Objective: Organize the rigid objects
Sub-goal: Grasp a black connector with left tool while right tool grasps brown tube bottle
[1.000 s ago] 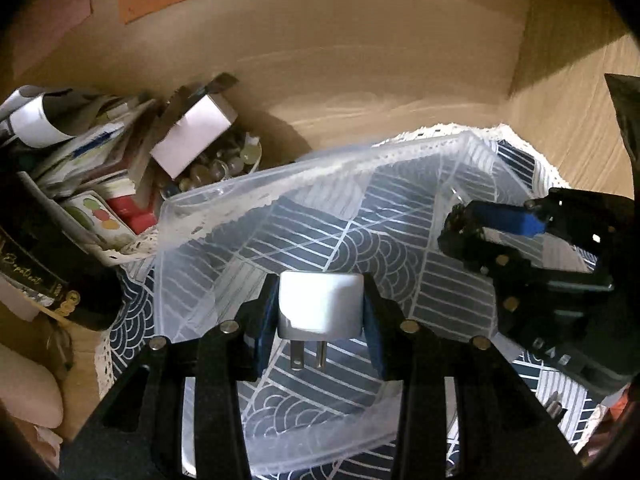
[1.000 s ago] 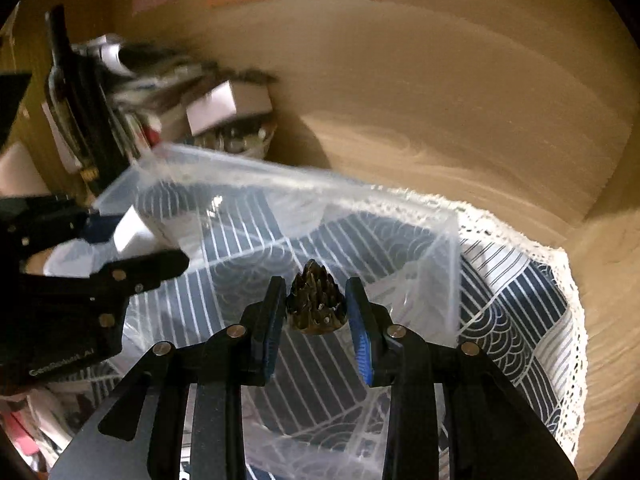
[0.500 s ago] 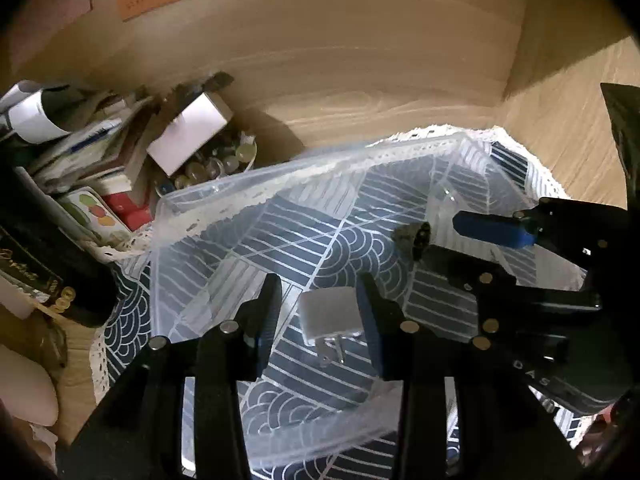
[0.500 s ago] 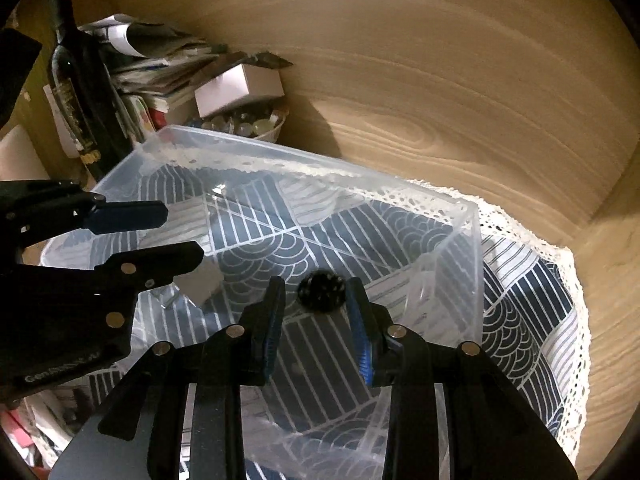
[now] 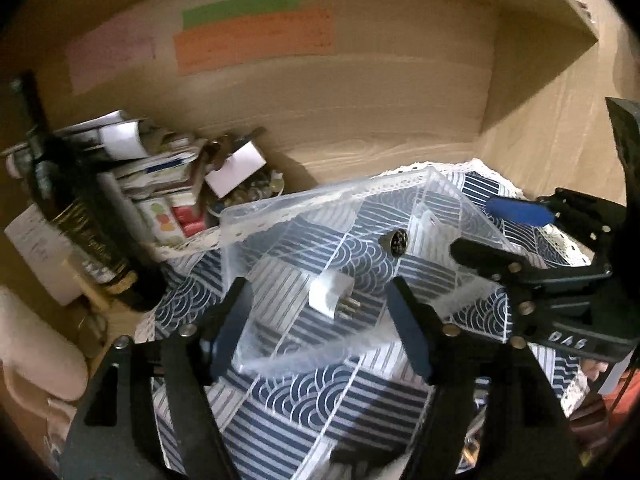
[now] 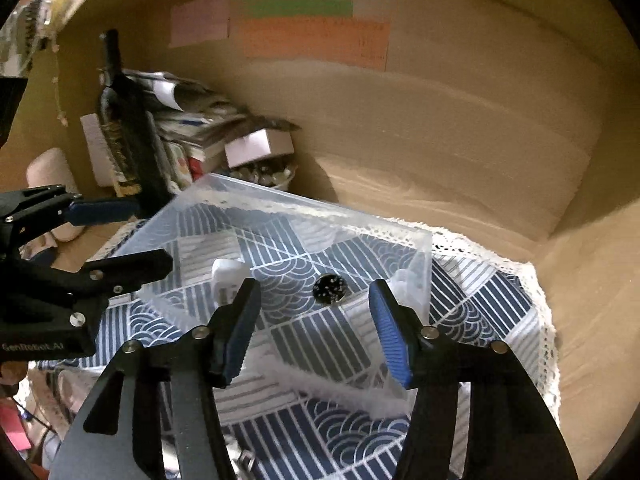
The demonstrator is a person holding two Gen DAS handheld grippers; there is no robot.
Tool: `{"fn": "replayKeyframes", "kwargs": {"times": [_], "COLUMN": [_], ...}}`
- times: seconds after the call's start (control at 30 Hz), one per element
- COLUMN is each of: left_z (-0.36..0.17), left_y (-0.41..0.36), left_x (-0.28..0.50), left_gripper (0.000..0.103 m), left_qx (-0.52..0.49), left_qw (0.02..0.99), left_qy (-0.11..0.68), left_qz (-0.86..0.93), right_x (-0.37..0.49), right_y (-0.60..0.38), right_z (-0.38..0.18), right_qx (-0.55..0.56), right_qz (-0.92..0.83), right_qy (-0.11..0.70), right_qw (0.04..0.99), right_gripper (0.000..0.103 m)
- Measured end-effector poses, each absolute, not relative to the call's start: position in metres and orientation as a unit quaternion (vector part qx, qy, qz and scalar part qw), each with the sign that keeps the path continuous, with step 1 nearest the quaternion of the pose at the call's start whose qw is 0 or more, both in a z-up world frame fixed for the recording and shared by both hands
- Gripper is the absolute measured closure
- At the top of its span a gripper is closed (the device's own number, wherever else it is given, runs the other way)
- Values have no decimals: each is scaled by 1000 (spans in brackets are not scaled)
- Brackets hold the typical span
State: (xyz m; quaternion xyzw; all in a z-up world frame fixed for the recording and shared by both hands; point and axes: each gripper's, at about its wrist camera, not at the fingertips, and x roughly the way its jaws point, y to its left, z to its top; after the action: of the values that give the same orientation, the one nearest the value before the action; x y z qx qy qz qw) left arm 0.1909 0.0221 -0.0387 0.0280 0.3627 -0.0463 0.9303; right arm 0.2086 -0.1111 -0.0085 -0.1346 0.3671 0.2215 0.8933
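A clear plastic bin [image 5: 280, 208] [image 6: 304, 204] stands on a blue and white patterned cloth. Inside it lie a white plug adapter [image 5: 330, 294] [image 6: 226, 276] on its side and a small dark spiky round piece [image 5: 396, 240] [image 6: 331, 288]. My left gripper [image 5: 320, 328] is open and empty, held back above the bin's near rim. My right gripper [image 6: 314, 328] is open and empty too, above the bin's near wall. Each gripper shows at the side of the other's view, the right one [image 5: 500, 228] and the left one [image 6: 116, 236].
A dark wine bottle [image 5: 76, 208] [image 6: 128, 128], a stack of papers and boxes [image 5: 160, 184], and a bowl of small items under a white box [image 6: 260, 160] crowd the back left. Wooden walls close the back and right. Coloured paper notes [image 6: 316, 36] hang on the back wall.
Both grippers opened and let go: the adapter and the spiky piece dropped into the bin. Both grippers then pulled back and up, jaws wide.
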Motion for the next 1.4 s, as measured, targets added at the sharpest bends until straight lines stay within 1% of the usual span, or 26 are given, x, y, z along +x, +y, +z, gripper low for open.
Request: {"fn": "replayKeyframes", "kwargs": {"times": [0.07,0.1,0.33,0.57,0.6,0.67,0.73,0.8,0.87,0.97,1.1,1.17,1.2,1.23,1.3,1.33,1.4], "left_z": [-40,-42,-72,-112,-117,-119,-122,-126,-132,-141,-151,-153,-152,-152,-149,-147,-142], "left_y": [25,26,31,34,33,31,27,24,23,24,26,26,26,26,29,31,32], "left_x": [177,171,127,98,94,84,75,69,68,70,75,75,75,75,75,75,74], "left_gripper": [30,30,28,28,27,20,18,17,17,16,16,20,29,40,53,56,57], "left_qx": [28,29,29,12,11,10,20,26,26,20,7,8,9,8,-13,-21,-32], "left_qw": [931,932,924,906,903,908,910,911,908,903,903,906,907,907,906,906,908], "left_qy": [360,360,380,423,427,418,412,410,415,424,423,417,415,414,414,413,406], "left_qz": [-44,-42,-28,-36,-39,-41,-42,-45,-51,-60,-69,-68,-68,-71,-87,-91,-97], "right_x": [194,189,149,121,118,112,105,99,93,87,80,79,80,80,79,79,81], "right_y": [-117,-118,-129,-147,-149,-154,-158,-161,-162,-158,-149,-145,-143,-142,-139,-139,-137], "right_z": [-4,-3,-13,-40,-44,-50,-56,-62,-67,-74,-84,-90,-93,-95,-95,-95,-96], "right_qx": [-128,-126,-120,-105,-102,-100,-96,-90,-81,-71,-74,-78,-79,-81,-89,-90,-91], "right_qz": [226,227,227,221,220,219,217,218,222,231,239,240,238,236,232,232,230], "right_qy": [358,356,360,392,397,408,416,426,431,442,454,461,465,466,459,458,455], "right_qw": [897,898,897,887,885,881,878,874,871,864,855,851,849,849,853,854,855], "right_gripper": [41,41,40,39,39,39,39,36,28,22,20,20,20,19,19,19,19]}}
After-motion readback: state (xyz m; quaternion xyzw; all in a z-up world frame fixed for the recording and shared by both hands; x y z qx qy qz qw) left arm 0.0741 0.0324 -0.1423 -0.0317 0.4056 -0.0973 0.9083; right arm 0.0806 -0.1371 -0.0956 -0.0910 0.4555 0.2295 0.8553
